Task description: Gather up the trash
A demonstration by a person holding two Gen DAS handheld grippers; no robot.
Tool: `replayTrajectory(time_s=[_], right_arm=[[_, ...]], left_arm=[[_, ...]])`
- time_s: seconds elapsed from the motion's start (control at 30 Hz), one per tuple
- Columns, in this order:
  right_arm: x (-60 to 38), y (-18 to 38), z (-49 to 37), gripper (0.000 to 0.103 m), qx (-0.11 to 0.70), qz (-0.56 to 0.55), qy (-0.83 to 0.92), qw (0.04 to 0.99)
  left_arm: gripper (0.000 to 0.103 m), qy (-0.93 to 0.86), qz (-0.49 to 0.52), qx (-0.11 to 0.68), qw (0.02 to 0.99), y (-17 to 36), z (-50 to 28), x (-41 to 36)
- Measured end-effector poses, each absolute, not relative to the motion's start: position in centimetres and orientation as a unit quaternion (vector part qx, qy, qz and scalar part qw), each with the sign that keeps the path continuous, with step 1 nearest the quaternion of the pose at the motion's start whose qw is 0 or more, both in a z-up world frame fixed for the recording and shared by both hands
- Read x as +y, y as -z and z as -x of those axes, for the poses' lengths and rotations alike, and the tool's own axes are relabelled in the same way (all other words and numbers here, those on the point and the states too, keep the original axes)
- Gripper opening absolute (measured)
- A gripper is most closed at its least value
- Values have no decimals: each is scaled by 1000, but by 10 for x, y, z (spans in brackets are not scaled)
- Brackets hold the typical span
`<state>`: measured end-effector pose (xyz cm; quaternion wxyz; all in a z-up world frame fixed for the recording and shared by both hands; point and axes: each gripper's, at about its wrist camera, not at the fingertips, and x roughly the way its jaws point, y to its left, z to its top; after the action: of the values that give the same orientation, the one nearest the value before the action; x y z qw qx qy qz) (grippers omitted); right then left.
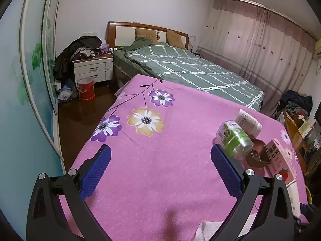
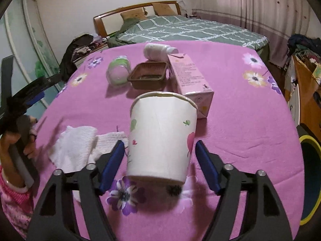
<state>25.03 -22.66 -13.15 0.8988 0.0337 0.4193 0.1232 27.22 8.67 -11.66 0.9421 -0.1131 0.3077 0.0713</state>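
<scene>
Right tongs point(image 2: 158, 150) wide, paper cup point(image 2: 160, 136) between jaws, ungripped | left tongs point(image 1: 160, 160) wide, empty | cup at 12 o'clock | light, crushable: pinch mid-wall gently

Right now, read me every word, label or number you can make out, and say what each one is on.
"牛奶": pink milk carton, above a strawberry picture.
Carton's back panel: small print, too blurred to read.
Green-labelled bottle: label text too small.
White bottle: print unreadable.
Paper cup: only pictures, no words.
</scene>
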Motion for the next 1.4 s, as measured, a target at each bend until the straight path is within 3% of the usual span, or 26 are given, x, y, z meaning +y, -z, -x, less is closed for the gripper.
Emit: replayTrajectory(time_s=[0.3,0.53,0.93,1.27,1.4], right_arm=[[-250,111,-224,58,392,-56,-133,908],[-348,98,-196,59,360,-98,-18,928],[-488,155,-201,62,407,-137,175,886],[-487,149,-206,64,383,-139,193,893],[-464,139,-213,66,375,-68,209,901]], left_arm=[[98,-64,104,301,946,113,-270,79],[98,-63,108,300,946,110,-267,77],[98,-65,91,305,946,113,-270,72],[98,-61,60,300,950,110,-270,57],[98,-36,63,306,949,99,-262,36]])
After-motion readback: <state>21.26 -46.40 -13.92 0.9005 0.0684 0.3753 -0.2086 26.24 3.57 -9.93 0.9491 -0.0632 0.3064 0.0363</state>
